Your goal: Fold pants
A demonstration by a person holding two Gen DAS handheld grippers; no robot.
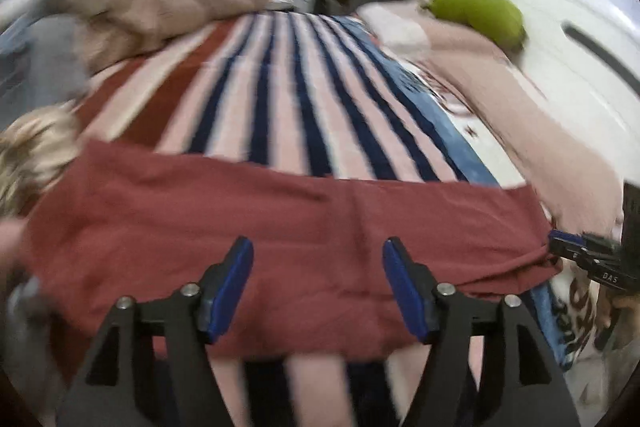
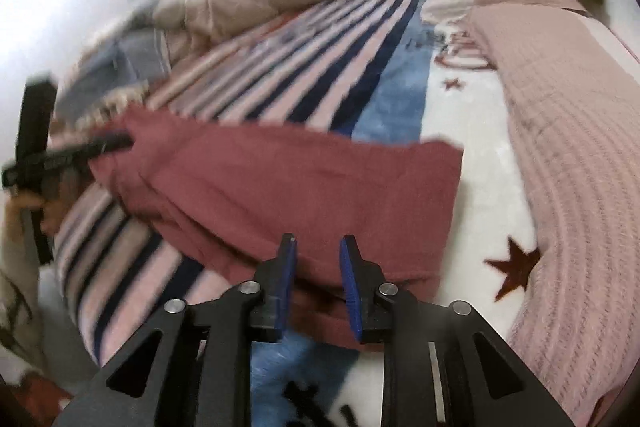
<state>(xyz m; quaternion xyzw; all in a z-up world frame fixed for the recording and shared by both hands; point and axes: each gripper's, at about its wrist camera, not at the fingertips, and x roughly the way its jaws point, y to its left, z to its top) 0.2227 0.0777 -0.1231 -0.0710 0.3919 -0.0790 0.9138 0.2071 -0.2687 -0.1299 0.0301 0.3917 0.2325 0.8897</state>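
Striped blanket covers a bed where dark red pants lie folded lengthwise across its near edge, cross-fold apparently remaining; left claw hovers wide apart, right claw narrower, both empty.

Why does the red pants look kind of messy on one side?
The red pants lie mostly flat across the striped blanket, but the end near the left tongs is bunched into wrinkly folds and lifted a bit, so that edge sits crooked. Nothing looks spilled or torn.
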